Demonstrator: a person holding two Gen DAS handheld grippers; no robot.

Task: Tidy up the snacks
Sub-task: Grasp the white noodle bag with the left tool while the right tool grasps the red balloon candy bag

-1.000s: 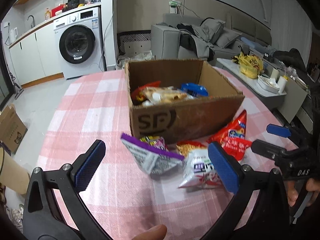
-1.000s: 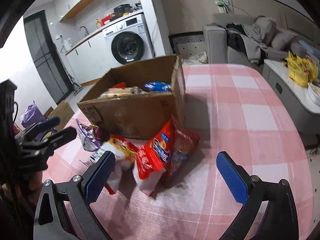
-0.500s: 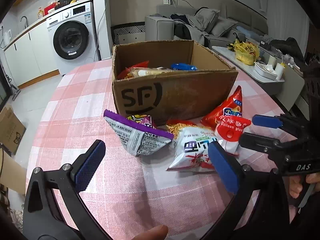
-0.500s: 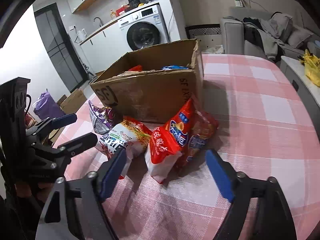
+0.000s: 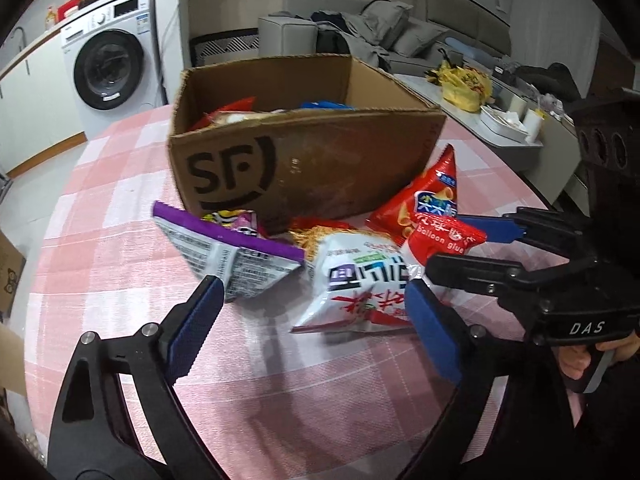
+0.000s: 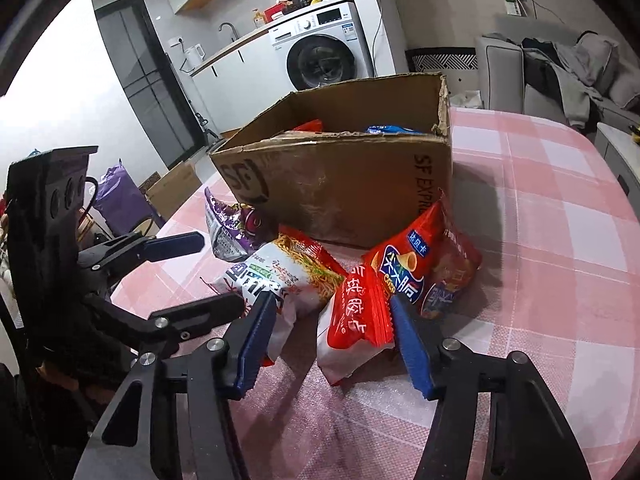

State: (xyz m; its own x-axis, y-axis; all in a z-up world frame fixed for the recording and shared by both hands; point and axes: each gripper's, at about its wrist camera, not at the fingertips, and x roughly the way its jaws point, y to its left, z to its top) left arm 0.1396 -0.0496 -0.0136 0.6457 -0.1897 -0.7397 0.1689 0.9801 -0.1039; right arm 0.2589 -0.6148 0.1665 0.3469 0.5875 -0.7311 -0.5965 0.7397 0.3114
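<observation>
An open cardboard box [image 5: 304, 160] [image 6: 344, 184] holding several snacks stands on the pink checked table [image 5: 120, 184]. Loose packets lie against its front. My left gripper [image 5: 314, 328] [image 6: 200, 276] straddles the white noodle packet [image 5: 352, 284] [image 6: 276, 280], jaws closing, pads clear of it; a purple-edged packet [image 5: 236, 256] lies by its left finger. My right gripper [image 6: 334, 344] [image 5: 460, 250] is closing around the red-and-white packet [image 6: 352, 320] [image 5: 440, 240]. Its right pad is at the packet's edge, its left pad apart. A red chips bag [image 6: 404, 272] leans behind.
Behind the table stand a washing machine [image 5: 108, 68] and a grey sofa with clothes [image 5: 360, 28]. A low side table with a yellow bag [image 5: 464, 84] is at the right. A hand [image 5: 592, 360] holds the right gripper's handle. Cardboard boxes lie on the floor left.
Both grippers came down and closer to the packets in front of the box. The right jaws narrowed a lot around the red-and-white packet; the left jaws narrowed slightly.
</observation>
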